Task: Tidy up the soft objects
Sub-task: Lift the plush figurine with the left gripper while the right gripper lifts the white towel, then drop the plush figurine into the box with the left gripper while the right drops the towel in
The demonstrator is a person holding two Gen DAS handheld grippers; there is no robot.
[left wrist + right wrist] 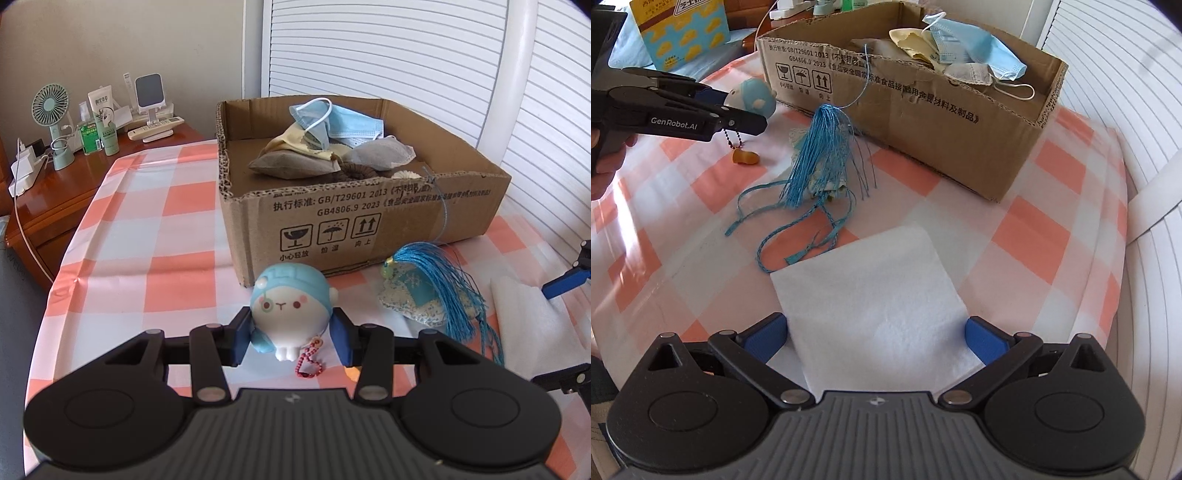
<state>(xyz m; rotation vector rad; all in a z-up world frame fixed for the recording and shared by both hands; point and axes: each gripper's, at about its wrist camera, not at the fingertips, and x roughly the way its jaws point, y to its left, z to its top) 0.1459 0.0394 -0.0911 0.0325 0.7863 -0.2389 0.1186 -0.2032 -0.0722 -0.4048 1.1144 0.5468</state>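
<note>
The cardboard box [369,221] stands open on the checked surface [147,221], holding blue face masks [343,122], grey pouches [380,153], a yellowish cloth [295,142] and a brown hair tie [354,171]. In front of it, the left gripper [291,334] pinches a round toy [291,306] with a blue cap, its bead chain [308,360] dangling. A sachet with a blue tassel [439,280] lies just beside the box. The right gripper [877,338] is spread wide over a white tissue [875,291], its pads at either side of it.
</note>
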